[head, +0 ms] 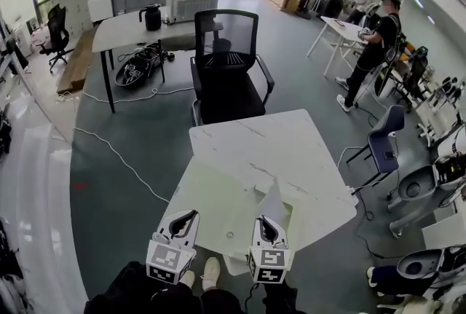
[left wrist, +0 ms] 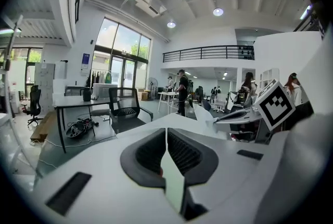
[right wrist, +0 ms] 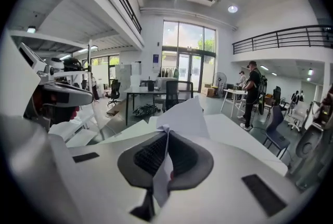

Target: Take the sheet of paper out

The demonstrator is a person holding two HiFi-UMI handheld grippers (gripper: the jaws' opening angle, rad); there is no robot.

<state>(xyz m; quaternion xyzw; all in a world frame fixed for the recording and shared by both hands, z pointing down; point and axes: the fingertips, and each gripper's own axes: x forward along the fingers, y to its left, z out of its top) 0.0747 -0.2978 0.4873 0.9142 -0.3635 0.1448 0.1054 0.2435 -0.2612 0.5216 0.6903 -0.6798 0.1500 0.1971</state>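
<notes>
A pale green document sleeve (head: 215,207) is lifted over the near end of the white marble table (head: 284,148). My left gripper (head: 191,216) is shut on the sleeve's near left edge, and a thin strip of sleeve (left wrist: 175,186) runs between the closed jaws of the left gripper (left wrist: 166,137). A white sheet of paper (head: 275,199) stands up out of the sleeve's right side. My right gripper (head: 263,221) is shut on it. In the right gripper view the paper (right wrist: 182,116) fans up beyond the closed right gripper (right wrist: 166,137), with a strip trailing back between the jaws.
A black office chair (head: 226,65) stands at the table's far side. Beyond it are a second table (head: 135,28) and cables on the floor (head: 138,68). A person (head: 375,50) stands at the right by a small white table (head: 342,32). A blue chair (head: 386,139) stands at the right.
</notes>
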